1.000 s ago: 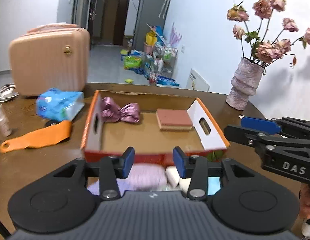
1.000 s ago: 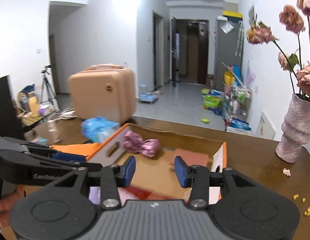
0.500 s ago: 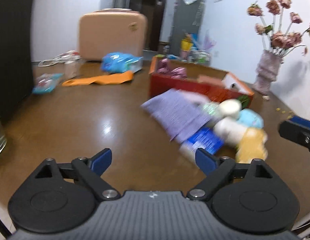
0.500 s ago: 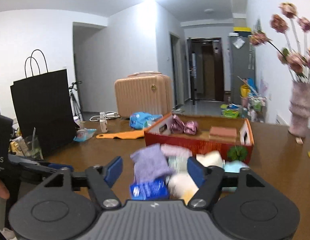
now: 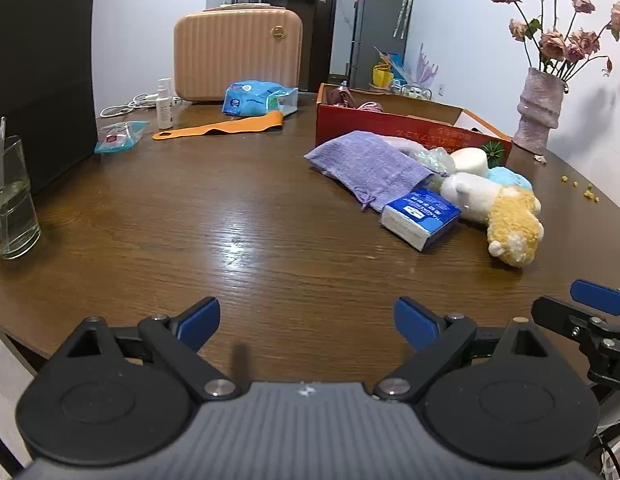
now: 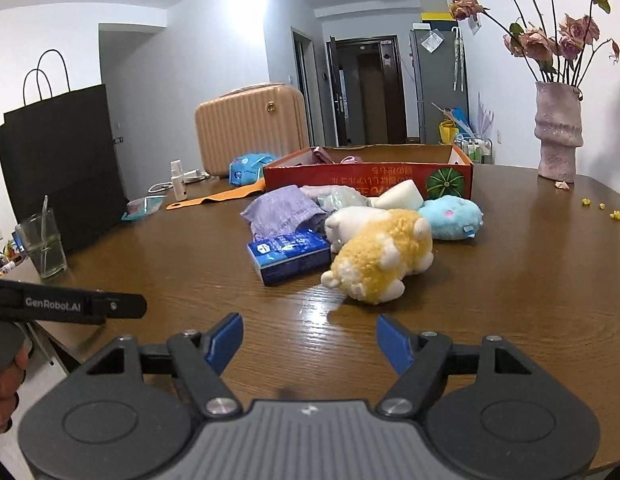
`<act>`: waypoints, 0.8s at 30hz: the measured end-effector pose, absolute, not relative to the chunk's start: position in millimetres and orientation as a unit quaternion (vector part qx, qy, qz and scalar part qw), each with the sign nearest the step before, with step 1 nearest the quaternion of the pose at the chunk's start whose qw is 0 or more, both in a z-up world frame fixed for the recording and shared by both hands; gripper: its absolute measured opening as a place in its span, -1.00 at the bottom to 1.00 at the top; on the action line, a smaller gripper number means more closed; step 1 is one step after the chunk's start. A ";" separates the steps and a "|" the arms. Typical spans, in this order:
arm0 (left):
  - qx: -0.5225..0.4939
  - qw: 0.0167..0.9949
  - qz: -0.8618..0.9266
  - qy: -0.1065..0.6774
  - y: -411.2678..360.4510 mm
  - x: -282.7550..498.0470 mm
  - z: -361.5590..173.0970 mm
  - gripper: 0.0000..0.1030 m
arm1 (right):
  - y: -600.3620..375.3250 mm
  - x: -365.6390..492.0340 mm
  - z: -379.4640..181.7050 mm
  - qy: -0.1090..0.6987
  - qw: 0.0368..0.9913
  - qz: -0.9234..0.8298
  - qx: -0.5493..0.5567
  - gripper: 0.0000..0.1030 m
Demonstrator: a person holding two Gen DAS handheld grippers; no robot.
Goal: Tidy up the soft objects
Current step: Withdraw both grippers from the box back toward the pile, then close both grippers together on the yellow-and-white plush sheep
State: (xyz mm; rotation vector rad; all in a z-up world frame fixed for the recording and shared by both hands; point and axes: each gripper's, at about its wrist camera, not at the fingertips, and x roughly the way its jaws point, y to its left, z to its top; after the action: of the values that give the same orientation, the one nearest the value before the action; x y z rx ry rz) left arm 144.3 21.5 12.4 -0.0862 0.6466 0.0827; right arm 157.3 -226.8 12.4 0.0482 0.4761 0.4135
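Note:
A pile of soft things lies in front of the red cardboard box (image 6: 366, 176) (image 5: 410, 128): a yellow plush (image 6: 380, 256) (image 5: 512, 226), a white plush (image 6: 350, 220), a blue plush (image 6: 450, 218), a purple cloth (image 6: 281, 210) (image 5: 366, 166), a white sponge (image 6: 400, 198) and a blue tissue pack (image 6: 289, 256) (image 5: 422, 216). My left gripper (image 5: 305, 322) is open and empty over the table's near edge. My right gripper (image 6: 310, 340) is open and empty, a little short of the yellow plush.
A vase of dried roses (image 6: 558, 132) stands at the back right. A pink suitcase (image 5: 237, 54), a blue bag (image 5: 257, 98), an orange strap (image 5: 221, 126), a spray bottle (image 5: 164, 104), a black paper bag (image 6: 61, 160) and a water glass (image 5: 11, 196) stand to the left.
Both grippers pulled back from over the box to the table's near edge and opened wider. The pile now lies ahead of them.

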 end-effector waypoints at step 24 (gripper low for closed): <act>-0.025 0.949 -0.090 0.301 -38.2 259.0 30.7 0.68 | -255.5 281.2 6.7 0.279 0.944 0.167 0.061 0.00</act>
State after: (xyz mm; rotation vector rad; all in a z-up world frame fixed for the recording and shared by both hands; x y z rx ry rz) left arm 259.0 -38.2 30.7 -0.0515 0.6132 -0.1837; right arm 281.2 -255.5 6.7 0.1253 0.5693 0.3407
